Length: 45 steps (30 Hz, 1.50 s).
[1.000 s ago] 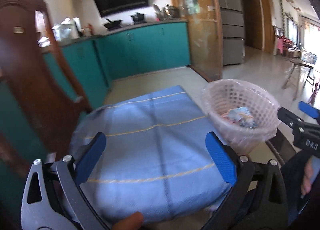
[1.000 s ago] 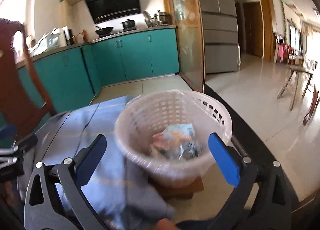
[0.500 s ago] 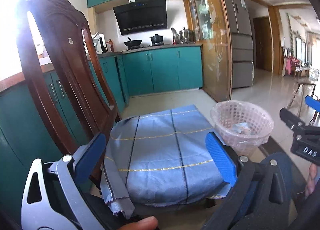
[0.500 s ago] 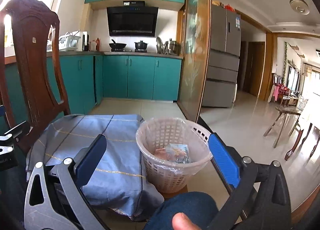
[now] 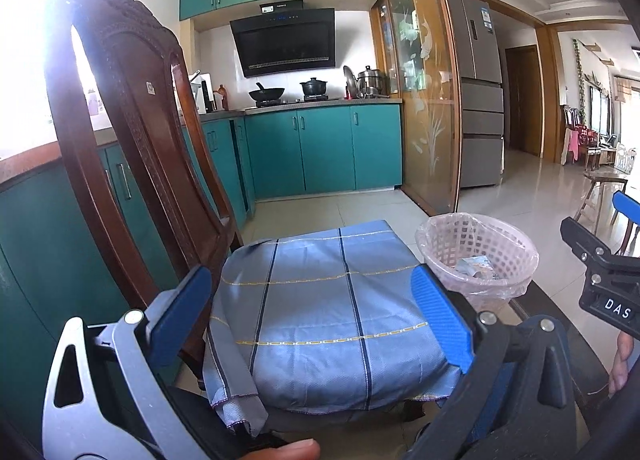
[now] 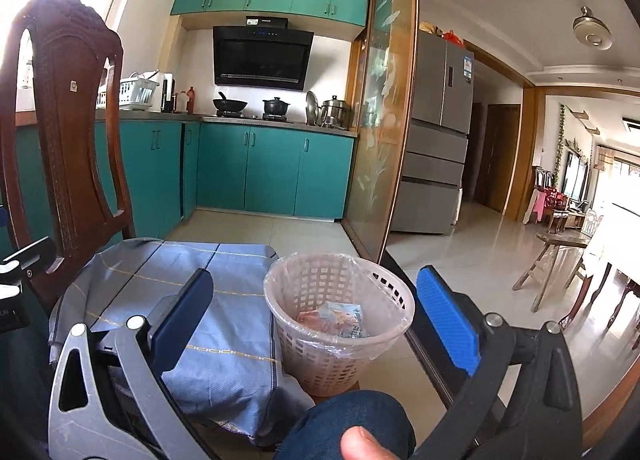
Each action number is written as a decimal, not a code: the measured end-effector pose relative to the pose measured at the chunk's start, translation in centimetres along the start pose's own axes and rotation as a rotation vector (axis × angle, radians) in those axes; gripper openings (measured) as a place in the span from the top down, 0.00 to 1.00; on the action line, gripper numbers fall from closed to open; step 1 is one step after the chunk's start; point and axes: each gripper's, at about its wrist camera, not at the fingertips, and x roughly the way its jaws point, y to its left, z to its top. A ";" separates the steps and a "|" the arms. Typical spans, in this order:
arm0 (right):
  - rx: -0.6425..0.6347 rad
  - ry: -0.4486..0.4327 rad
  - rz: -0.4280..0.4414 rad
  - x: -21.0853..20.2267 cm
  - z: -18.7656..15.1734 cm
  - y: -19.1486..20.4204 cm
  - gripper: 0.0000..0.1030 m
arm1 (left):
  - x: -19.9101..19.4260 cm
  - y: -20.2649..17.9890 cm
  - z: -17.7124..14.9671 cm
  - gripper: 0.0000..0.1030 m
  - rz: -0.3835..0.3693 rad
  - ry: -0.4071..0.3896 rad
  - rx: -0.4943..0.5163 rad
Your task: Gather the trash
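Observation:
A pale lattice waste basket (image 6: 340, 324) with a clear liner stands on the floor right of a chair seat covered with a blue checked cloth (image 5: 332, 300). Crumpled wrappers (image 6: 336, 320) lie inside it; the basket also shows in the left wrist view (image 5: 476, 256). My left gripper (image 5: 312, 316) is open and empty, held back from the near edge of the cloth. My right gripper (image 6: 316, 320) is open and empty, held back and above the basket. The right gripper's body shows at the right edge of the left wrist view (image 5: 604, 272).
A dark wooden chair back (image 5: 132, 148) rises at the left. Teal kitchen cabinets (image 5: 324, 152) line the far wall, with a glass sliding door (image 5: 424, 112) and a fridge (image 5: 480, 100) to the right. A knee in jeans (image 6: 352, 420) is below the basket. Stools (image 6: 556, 264) stand far right.
Both grippers have drawn back and risen away from the chair and basket, so both look smaller and farther. The basket holds the same wrappers. Both grippers stay open.

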 end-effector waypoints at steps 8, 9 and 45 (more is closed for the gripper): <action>0.002 0.001 -0.003 -0.1 -0.1 -0.1 0.03 | 0.1 -0.1 0.1 0.03 0.002 0.000 -0.001; 0.001 0.002 -0.003 -0.1 -0.1 -0.1 0.03 | 0.1 -0.2 0.0 0.03 0.003 -0.002 0.000; -0.028 0.030 0.008 0.9 -0.4 0.9 0.03 | 1.3 -0.5 -0.5 0.03 -0.001 0.035 -0.006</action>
